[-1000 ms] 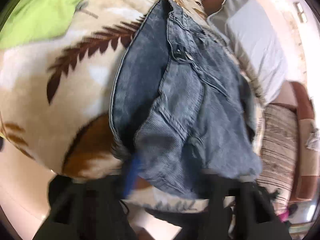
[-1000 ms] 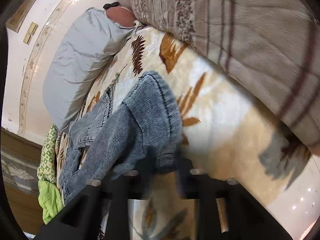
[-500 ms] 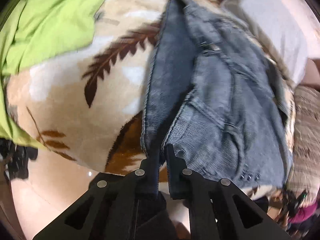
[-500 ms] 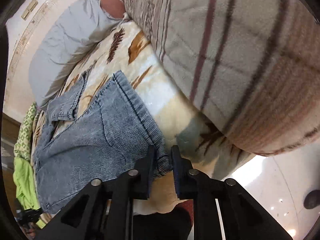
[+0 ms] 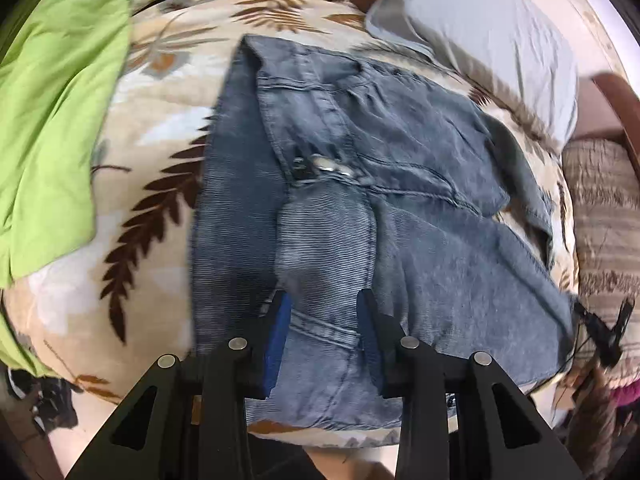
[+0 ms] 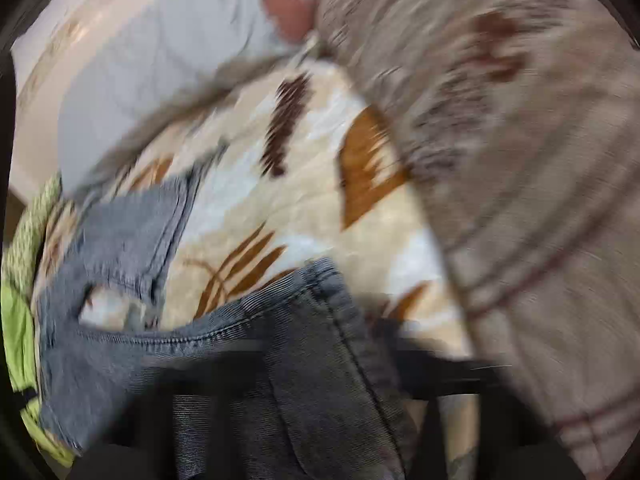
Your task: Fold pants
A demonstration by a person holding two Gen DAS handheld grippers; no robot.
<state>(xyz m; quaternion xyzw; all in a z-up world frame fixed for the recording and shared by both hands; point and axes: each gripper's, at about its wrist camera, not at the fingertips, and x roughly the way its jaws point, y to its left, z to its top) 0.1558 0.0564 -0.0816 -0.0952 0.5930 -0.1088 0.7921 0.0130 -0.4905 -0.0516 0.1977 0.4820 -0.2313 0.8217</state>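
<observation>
Jeans spread on the bed's leaf-print blanket (image 5: 160, 128).
Left gripper (image 5: 323, 300), at 6 o'clock, spreads wide over the pants (image 5: 400, 208); right gripper (image 6: 332, 364) is blurred, denim draped across it, grip unclear.

Leaf-print blanket (image 5: 120, 208); grey pillow (image 5: 480, 32); striped quilt (image 6: 540, 200).

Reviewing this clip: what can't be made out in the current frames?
- Right wrist view: heavy motion blur; the right gripper is only a dark smear under the jeans, so the state of its jaws cannot be told.
- Left wrist view: the jeans cover the blanket beneath; their near hem runs behind the left gripper.
- Left wrist view: the dark clutter at the right edge is too small and cut off.
</observation>
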